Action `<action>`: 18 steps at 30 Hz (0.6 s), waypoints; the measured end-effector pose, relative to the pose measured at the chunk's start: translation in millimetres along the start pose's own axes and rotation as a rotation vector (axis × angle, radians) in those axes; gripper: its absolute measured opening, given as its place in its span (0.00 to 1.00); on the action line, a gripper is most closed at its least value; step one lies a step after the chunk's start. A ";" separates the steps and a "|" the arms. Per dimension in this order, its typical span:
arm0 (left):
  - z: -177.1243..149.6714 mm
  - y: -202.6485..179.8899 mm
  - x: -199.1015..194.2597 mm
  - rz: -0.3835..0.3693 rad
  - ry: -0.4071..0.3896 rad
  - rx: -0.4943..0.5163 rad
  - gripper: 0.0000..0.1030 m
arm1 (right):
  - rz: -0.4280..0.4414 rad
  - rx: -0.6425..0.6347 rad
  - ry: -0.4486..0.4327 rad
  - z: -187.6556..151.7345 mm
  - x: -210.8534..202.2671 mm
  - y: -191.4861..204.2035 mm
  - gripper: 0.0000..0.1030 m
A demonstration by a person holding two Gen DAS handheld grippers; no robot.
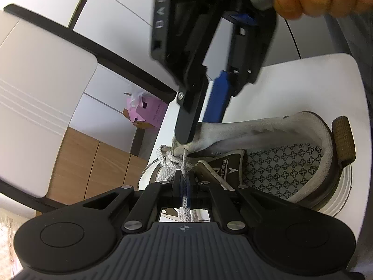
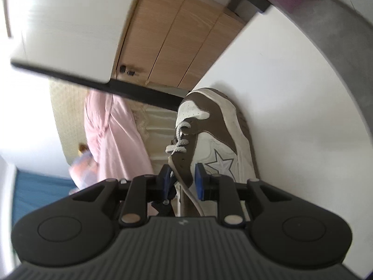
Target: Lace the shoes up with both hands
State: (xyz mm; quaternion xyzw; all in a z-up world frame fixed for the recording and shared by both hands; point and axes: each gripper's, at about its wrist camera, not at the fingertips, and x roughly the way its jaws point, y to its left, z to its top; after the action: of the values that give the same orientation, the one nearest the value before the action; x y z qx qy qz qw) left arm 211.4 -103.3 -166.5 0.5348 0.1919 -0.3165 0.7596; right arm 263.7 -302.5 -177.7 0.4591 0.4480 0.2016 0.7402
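- My left gripper (image 1: 184,182) had its jaws pinched tight on the white braided shoelace (image 1: 184,175), the cord running straight between the pads towards the eyelets.
- My right gripper (image 1: 200,126) held its jaws only partly apart, clamped on the upper edge of the brown-and-white low-top sneaker (image 1: 268,163), near the top eyelet. In its own view that edge sat between the blue pads (image 2: 200,184), with a thin pale cord running through beside it.
- The sneaker lay on its side on the white table (image 1: 303,88), its opening towards my left hand.
- I judged the main risk to be pulling the shoelace too hard: the shoe could drag across the table or slip free of my right grip.
- If the cord slid through my left pads, I would lose tension and the crossings already laced could slacken.
- The two tools sat very close; a careless roll could knock them together.
- I could not tell which eyelet the lace tip was entering.
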 end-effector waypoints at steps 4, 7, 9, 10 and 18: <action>0.3 0.4 0.4 -0.002 0.000 -0.013 0.03 | -0.066 -0.170 -0.001 0.6 -5.8 23.1 0.25; -0.1 0.1 0.7 0.000 -0.002 -0.017 0.03 | -0.034 -0.161 -0.066 0.7 -15.5 23.2 0.25; 0.2 0.5 1.0 -0.001 -0.003 -0.026 0.03 | -0.064 -0.125 -0.082 0.6 -13.8 16.7 0.25; 0.4 0.8 1.4 -0.002 -0.002 -0.031 0.03 | -0.088 -0.118 -0.075 0.0 -10.8 14.2 0.25; 1.4 0.7 5.5 0.004 0.005 -0.045 0.02 | -0.196 -0.280 -0.047 -8.8 5.4 30.8 0.21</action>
State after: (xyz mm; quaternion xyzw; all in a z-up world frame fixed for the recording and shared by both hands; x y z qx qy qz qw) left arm 215.8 -106.0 -169.0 0.5186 0.1998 -0.3095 0.7716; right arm 262.4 -279.0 -155.3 0.3104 0.4406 0.1780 0.8233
